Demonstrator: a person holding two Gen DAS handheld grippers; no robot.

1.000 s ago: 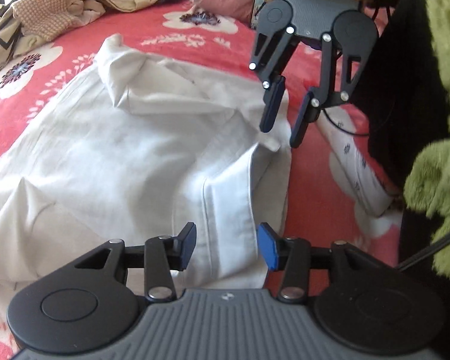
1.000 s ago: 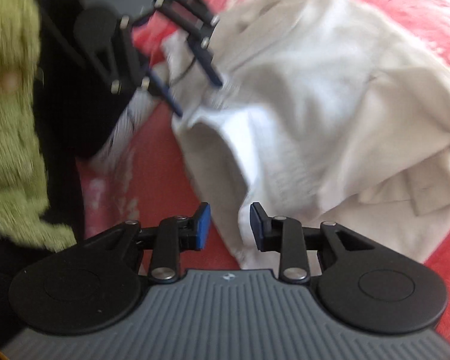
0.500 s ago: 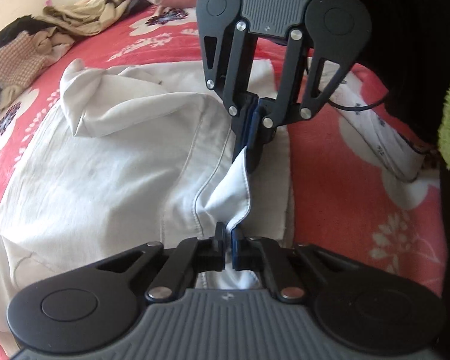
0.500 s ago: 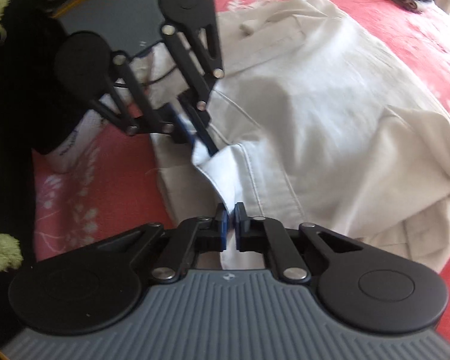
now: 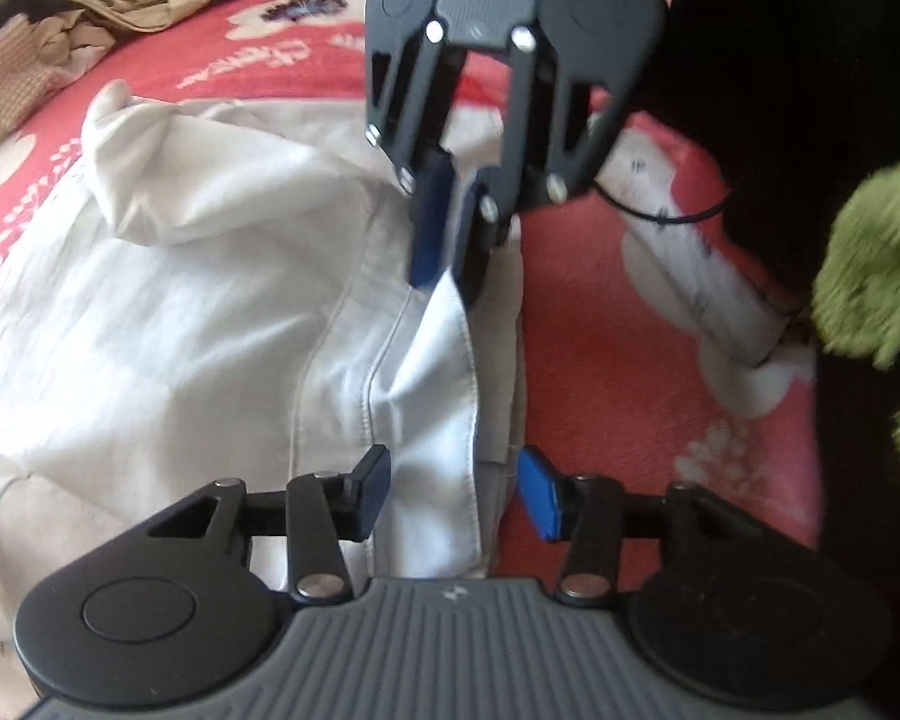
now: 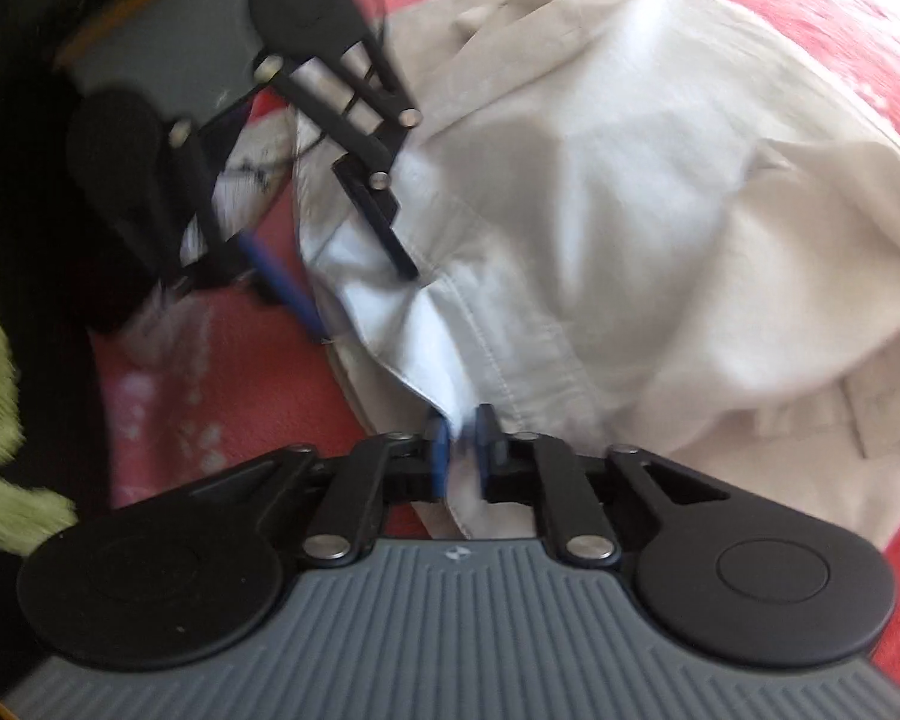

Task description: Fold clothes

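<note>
A white shirt [image 5: 198, 312] is lying spread across a red floral bedspread [image 5: 618, 312], taking up most of the left and middle of the left wrist view and the right half of the right wrist view [image 6: 660, 228]. The left gripper [image 5: 453, 489] is hovering low over the shirt's stitched front edge with its jaws standing wide apart, one blue pad [image 5: 537, 492] sitting over the red cover just beside the cloth and the darker pad over the white fabric, neither one pressing on anything. Seen from the other camera, the same left gripper [image 6: 360, 294] is showing as a blurred black linkage at the shirt's near edge, its fingers parted. The right gripper [image 6: 462, 450] is pinching a bunched fold of the shirt's edge between its narrow jaws, the white cloth showing between the blue pads and spilling below them. From the left wrist view the right gripper [image 5: 447, 246] is pointing downward with its fingers drawn close together over the same raised edge, and a ridge of fabric is rising from the bed toward it. A heap of beige and checked clothes [image 5: 60, 18] is lying at the far left of the bed, well apart from the shirt, and a fuzzy green sleeve [image 5: 876, 288] is filling the right border
</note>
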